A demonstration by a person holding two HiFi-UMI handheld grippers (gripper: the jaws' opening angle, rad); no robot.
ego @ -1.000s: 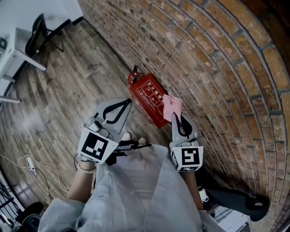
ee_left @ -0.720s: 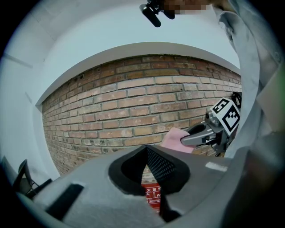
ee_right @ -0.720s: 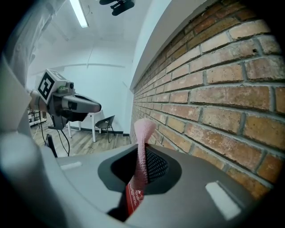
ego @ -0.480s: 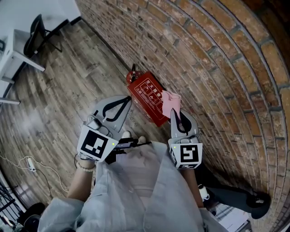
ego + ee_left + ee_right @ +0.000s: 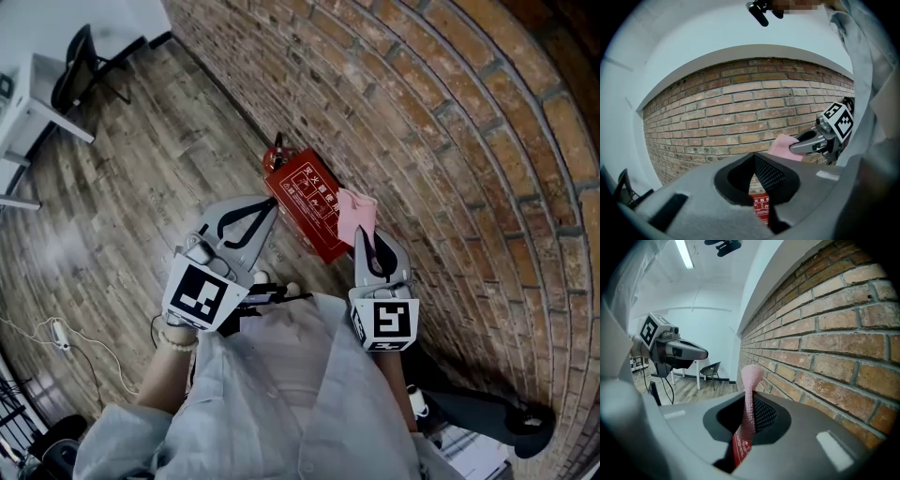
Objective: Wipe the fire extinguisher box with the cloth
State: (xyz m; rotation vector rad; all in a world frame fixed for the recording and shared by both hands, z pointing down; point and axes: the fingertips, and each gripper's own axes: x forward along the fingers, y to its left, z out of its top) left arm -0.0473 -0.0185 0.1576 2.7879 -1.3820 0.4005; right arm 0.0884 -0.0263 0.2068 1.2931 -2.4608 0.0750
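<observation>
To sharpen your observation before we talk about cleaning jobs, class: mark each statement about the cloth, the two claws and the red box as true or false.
1. The right claw is shut on the pink cloth. True.
2. The left claw grips the cloth too. False: its jaws are together with nothing between them, clear of the cloth.
3. The red fire extinguisher box stands by the brick wall. True.
4. The box sits on a table. False: it is on the wooden floor.
</observation>
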